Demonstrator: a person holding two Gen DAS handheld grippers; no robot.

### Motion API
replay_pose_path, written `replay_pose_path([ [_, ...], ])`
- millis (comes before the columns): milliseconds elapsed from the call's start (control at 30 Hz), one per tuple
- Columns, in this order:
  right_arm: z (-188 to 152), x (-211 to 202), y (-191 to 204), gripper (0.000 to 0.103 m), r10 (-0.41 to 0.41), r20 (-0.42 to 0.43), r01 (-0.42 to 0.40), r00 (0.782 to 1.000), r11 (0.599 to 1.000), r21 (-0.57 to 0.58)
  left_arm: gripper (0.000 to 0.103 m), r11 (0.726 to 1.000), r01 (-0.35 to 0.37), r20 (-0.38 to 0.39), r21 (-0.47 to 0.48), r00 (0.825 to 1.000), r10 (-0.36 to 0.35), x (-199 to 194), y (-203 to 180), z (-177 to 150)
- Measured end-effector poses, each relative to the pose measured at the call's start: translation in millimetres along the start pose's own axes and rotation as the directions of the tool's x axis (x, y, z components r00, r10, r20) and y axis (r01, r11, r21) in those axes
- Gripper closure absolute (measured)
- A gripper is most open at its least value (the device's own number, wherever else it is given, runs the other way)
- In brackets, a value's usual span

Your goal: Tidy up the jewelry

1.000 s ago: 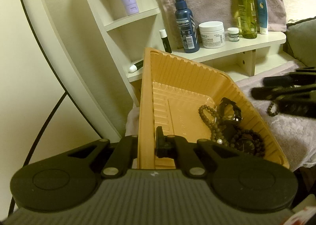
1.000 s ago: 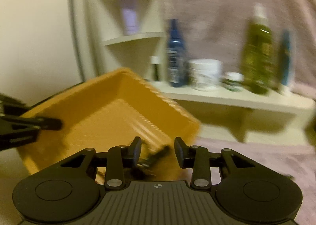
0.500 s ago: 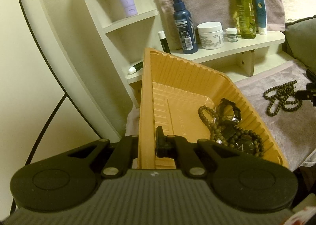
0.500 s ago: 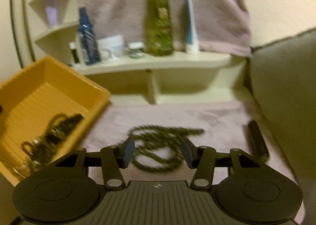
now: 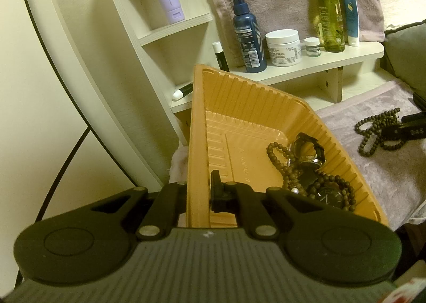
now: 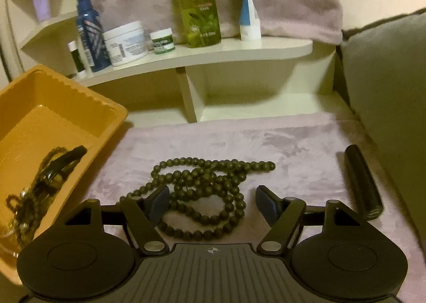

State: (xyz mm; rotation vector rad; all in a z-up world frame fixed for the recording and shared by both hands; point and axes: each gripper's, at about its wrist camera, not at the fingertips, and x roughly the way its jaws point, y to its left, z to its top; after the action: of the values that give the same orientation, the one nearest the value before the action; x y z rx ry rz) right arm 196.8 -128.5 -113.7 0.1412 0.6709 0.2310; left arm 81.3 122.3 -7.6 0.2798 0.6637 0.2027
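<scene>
The left gripper point(image 5: 199, 191) is clamped tight on the near wall of the orange tray point(image 5: 197, 122), one finger outside the wall and the other inside, holding the tray tilted. In the tray's low corner lie a beaded bracelet point(image 5: 279, 159), a black watch point(image 5: 310, 147) and more dark beads tangled together.

The right gripper point(image 6: 212, 200) hovers low over a long string of dark beads point(image 6: 213, 183) that lies coiled on the mauve cloth point(image 6: 266, 140). Its jaws are opening and stand wide; the coil sits between and just beyond the fingertips, the left pad over the coil's near loops, with neither pad pressing on it. A black cylinder point(image 6: 362, 186) lies on the cloth well to the right of the beads, beside a grey cushion point(image 6: 386, 77).

Farther back, a pale shelf point(image 6: 226, 50) carries a blue spray bottle point(image 6: 89, 34), a white jar point(image 6: 125, 42), a small jar point(image 6: 162, 41), a green bottle point(image 6: 198, 2) and a blue-white tube point(image 6: 247, 10).
</scene>
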Motion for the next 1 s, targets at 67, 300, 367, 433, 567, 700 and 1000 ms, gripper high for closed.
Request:
replay_pose_path([
  [67,2,5,3,0.031,-0.003,0.006,0.003,1.0,1.0,-0.006,0.098,1.0,0.0,0.0,0.0,1.0,0.0,0,0,0],
  [300,2,16,18,0.031,-0.049,0.011,0.049,0.999,0.994,-0.099,0.098,1.0,0.001,-0.001,-0.003,1.0,-0.001,-1,0,2],
  [367,0,15,18,0.04,-0.068,0.018,0.07,0.998,0.991,-0.118,0.098,1.0,0.003,-0.001,-0.004,1.0,-0.003,0,1,1],
  [433,-2,13,19,0.047,-0.073,0.025,0.076,0.997,0.989,-0.131,0.099,1.0,0.003,-0.002,-0.005,1.0,-0.003,0,1,1],
  [567,-2,10,19,0.078,-0.078,0.031,0.082,0.996,0.986,-0.147,0.099,1.0,0.002,-0.001,-0.006,1.0,-0.002,0,1,1],
  [700,0,5,19,0.09,-0.072,0.03,0.075,0.997,0.985,-0.153,0.099,1.0,0.003,-0.001,-0.006,1.0,-0.003,0,1,1],
  [1000,13,-33,40,0.096,-0.018,0.108,0.043,0.994,0.971,-0.234,0.098,1.0,0.006,0.002,-0.005,1.0,-0.006,0,2,1],
])
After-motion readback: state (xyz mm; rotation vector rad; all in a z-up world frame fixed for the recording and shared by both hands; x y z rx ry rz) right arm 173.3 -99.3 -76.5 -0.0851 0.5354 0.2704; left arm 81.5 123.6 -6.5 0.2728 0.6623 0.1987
